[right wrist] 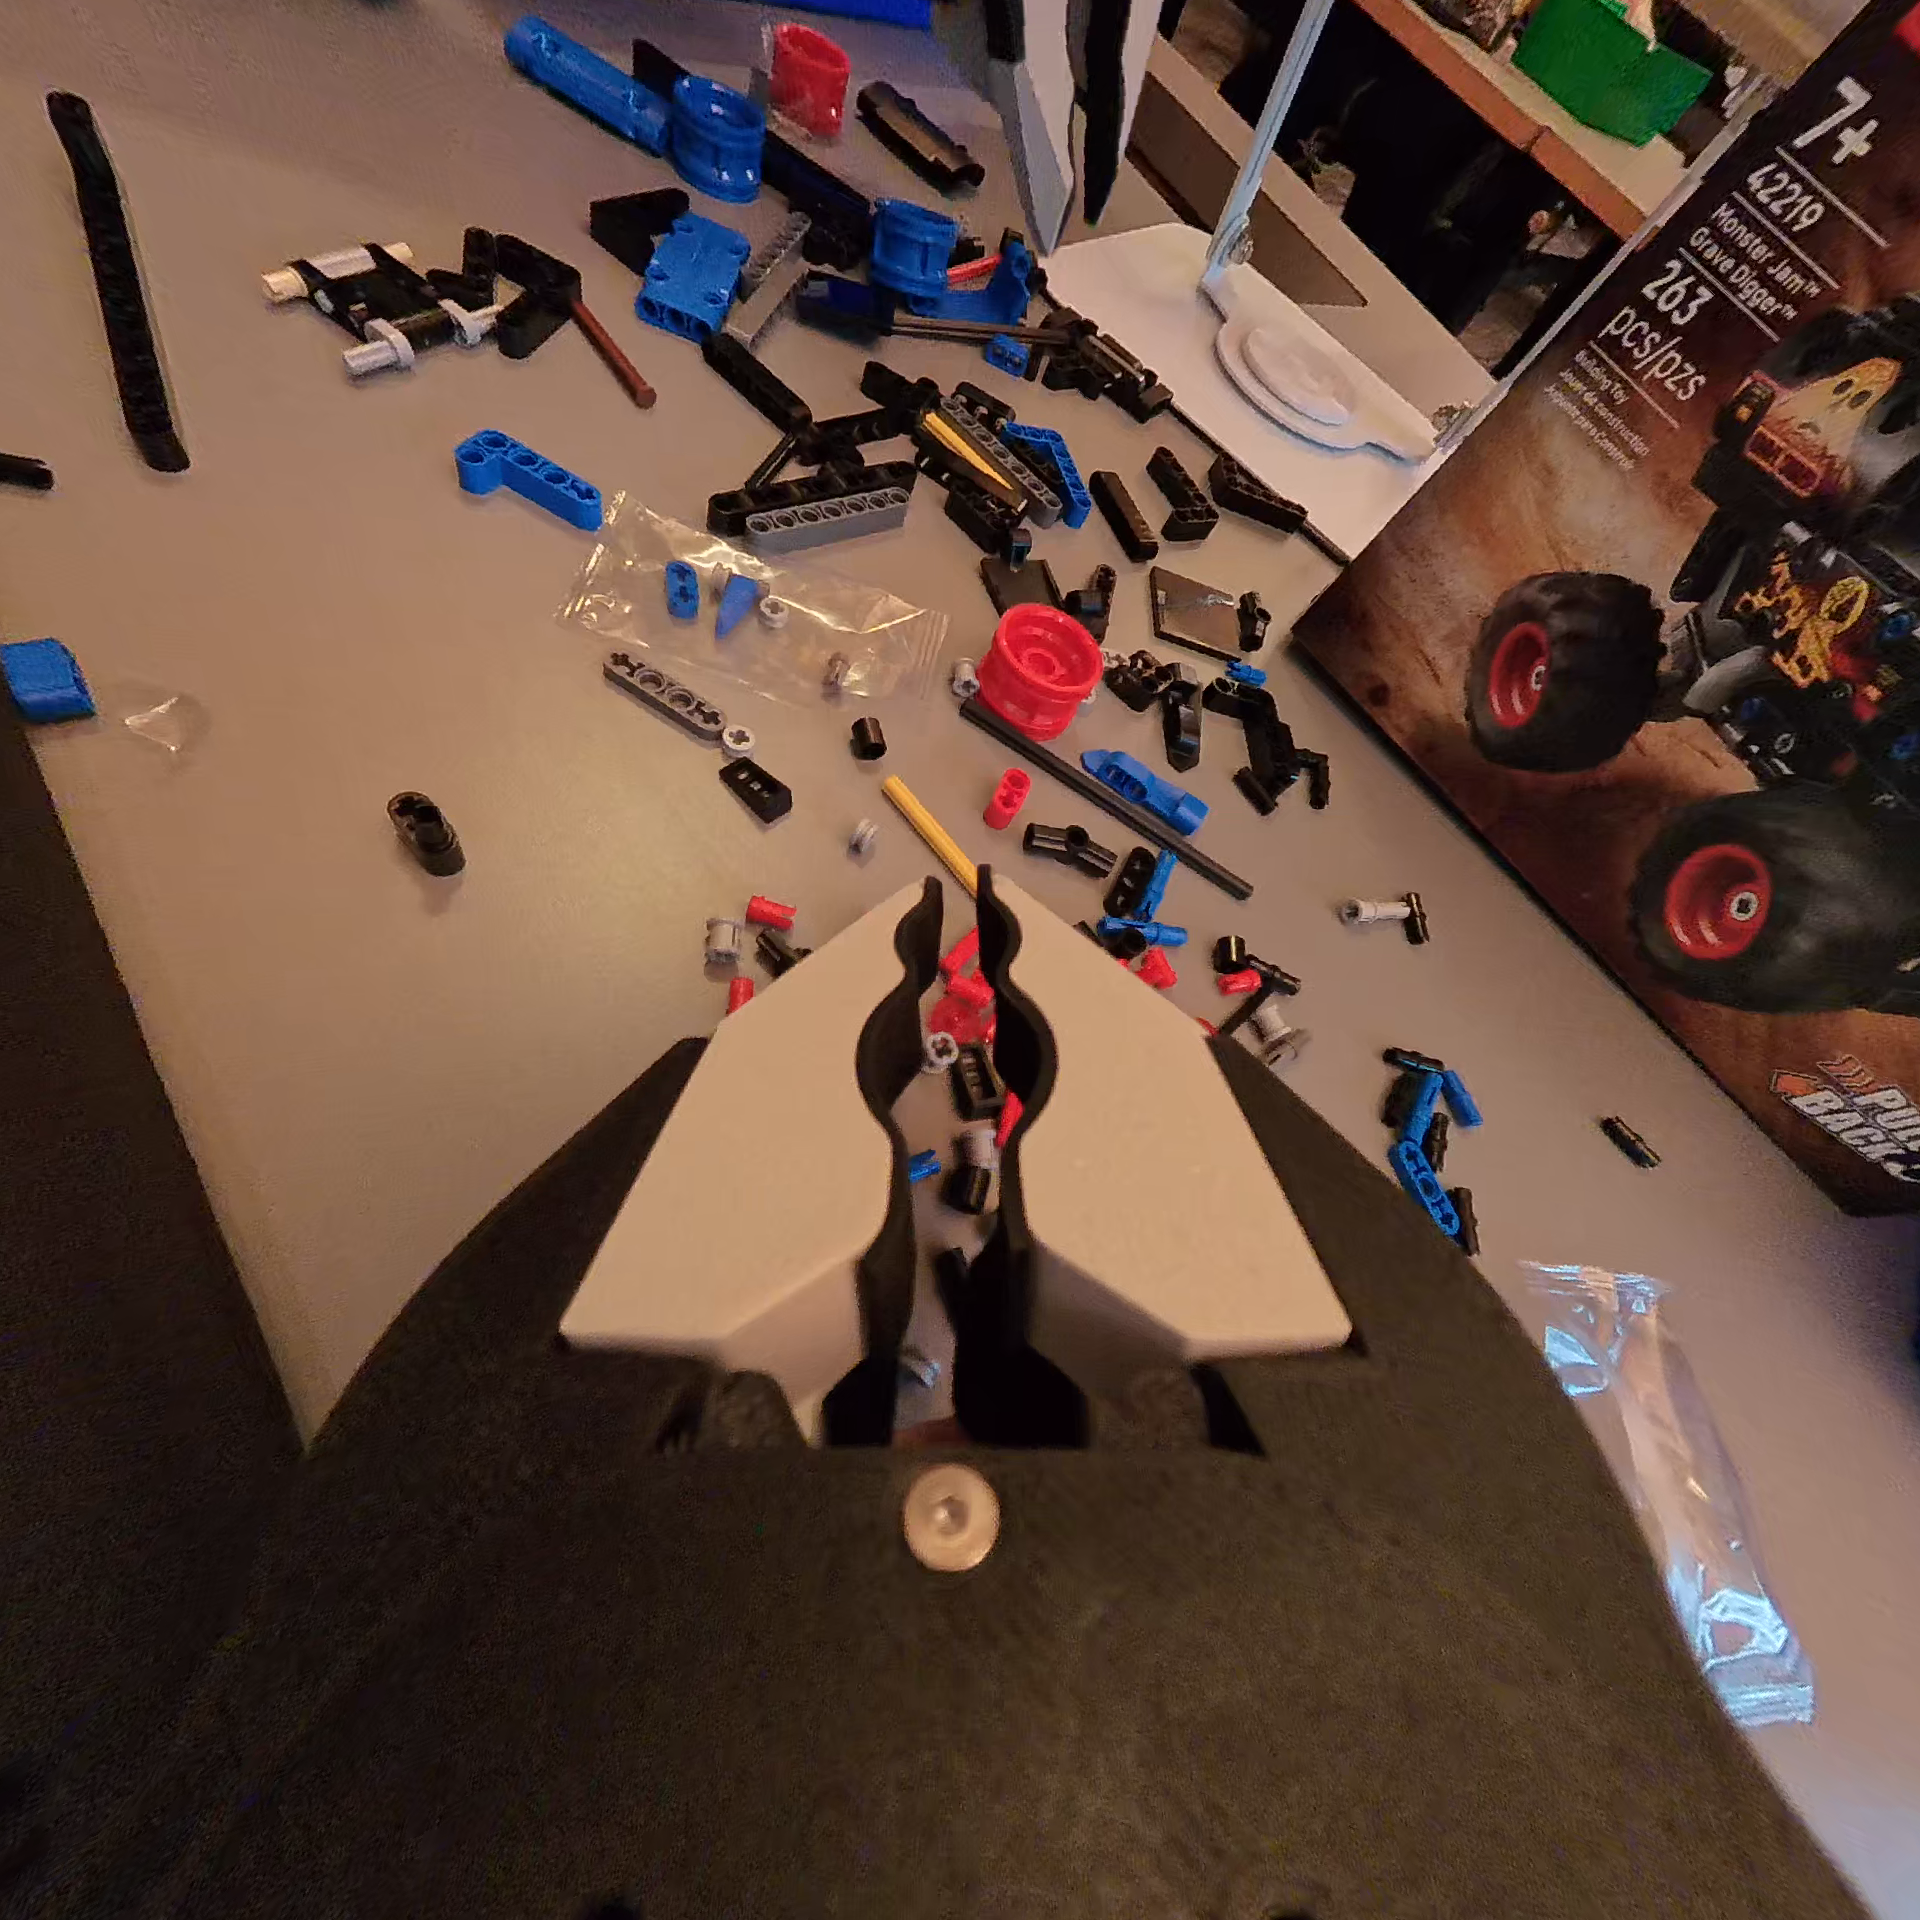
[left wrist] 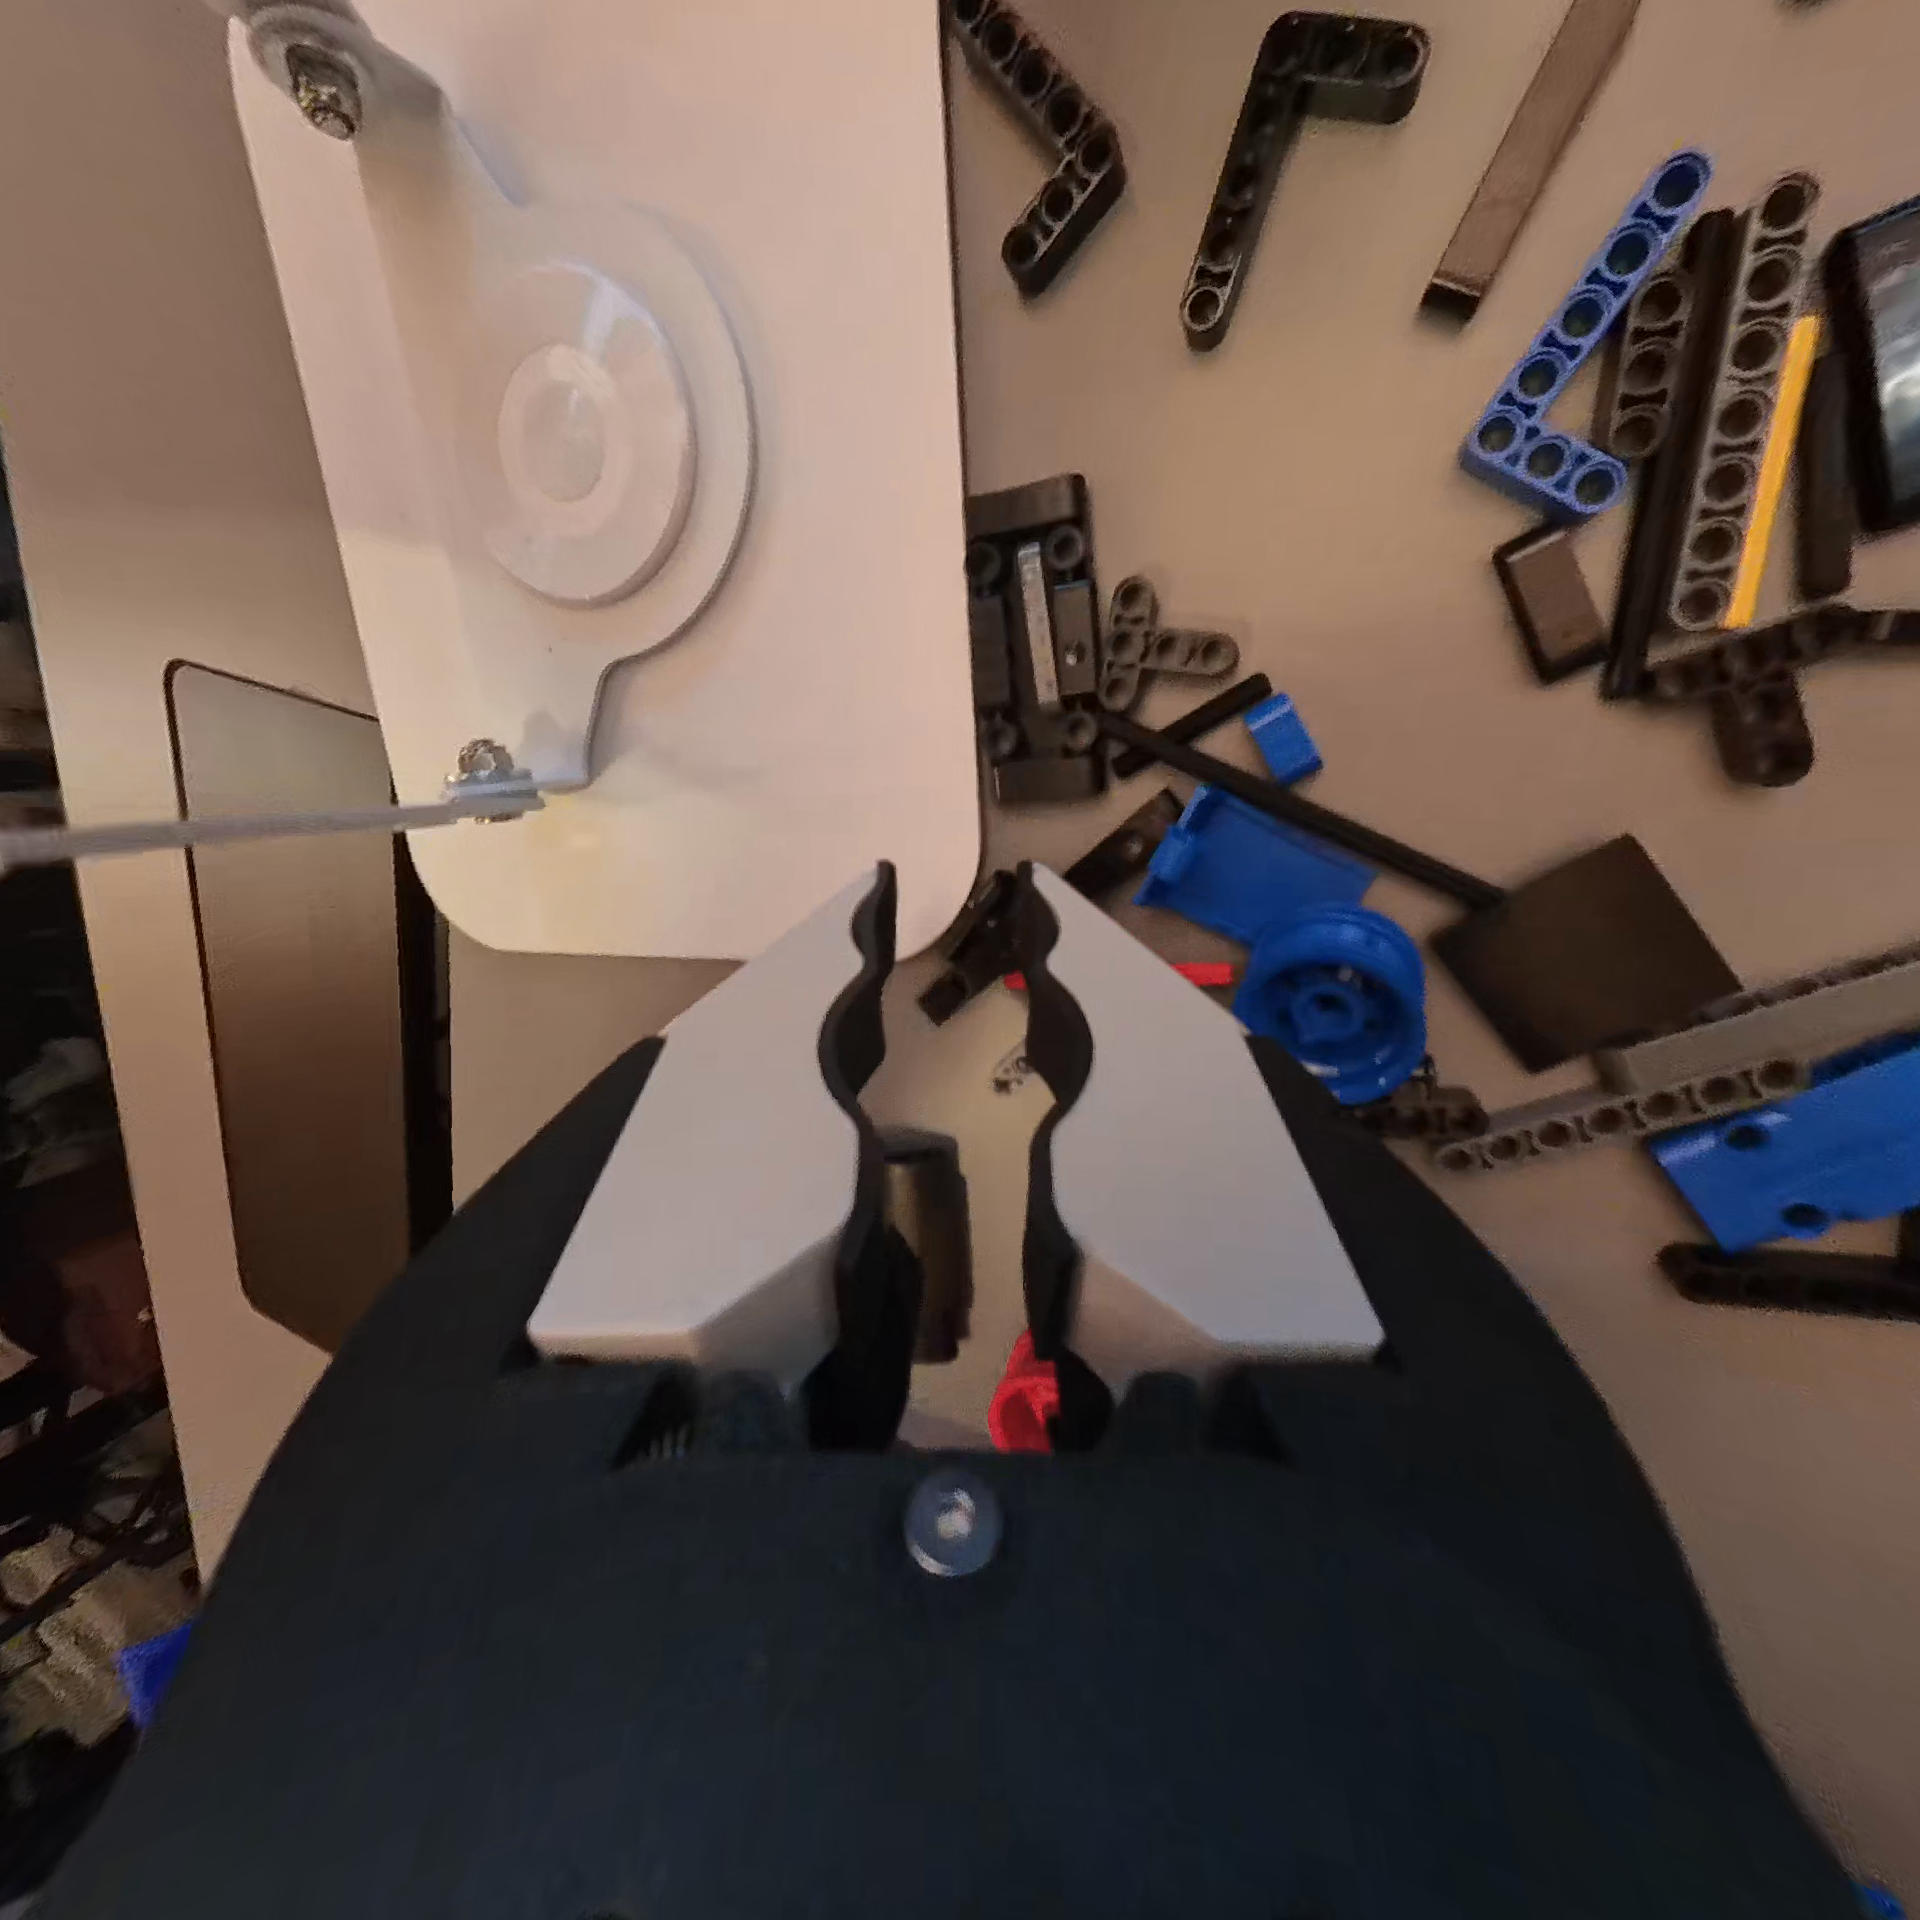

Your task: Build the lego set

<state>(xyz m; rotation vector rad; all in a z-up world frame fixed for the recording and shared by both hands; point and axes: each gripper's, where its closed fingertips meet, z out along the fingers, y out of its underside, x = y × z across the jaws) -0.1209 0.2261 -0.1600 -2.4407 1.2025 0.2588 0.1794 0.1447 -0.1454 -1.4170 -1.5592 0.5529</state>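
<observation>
Loose Lego Technic parts cover the grey table. My left gripper is open and empty. It hovers above a small black piece at the corner of a white stand base. A blue wheel hub lies to its right. Its fingers also show at the top of the right wrist view. My right gripper is open by a narrow gap and holds nothing. It hangs over a heap of red pins. A yellow axle lies on the table just past its tips.
The set's box stands at the right. A red wheel hub and black and blue beams lie beyond. A clear bag with small parts is mid-table, and another bag is near right. The table edge runs along the left. About 30 cm separates my left fingertips from my right. From the right gripper's tips to the yellow axle is close to 5 cm. The left tips stand about 6 cm off the blue wheel hub.
</observation>
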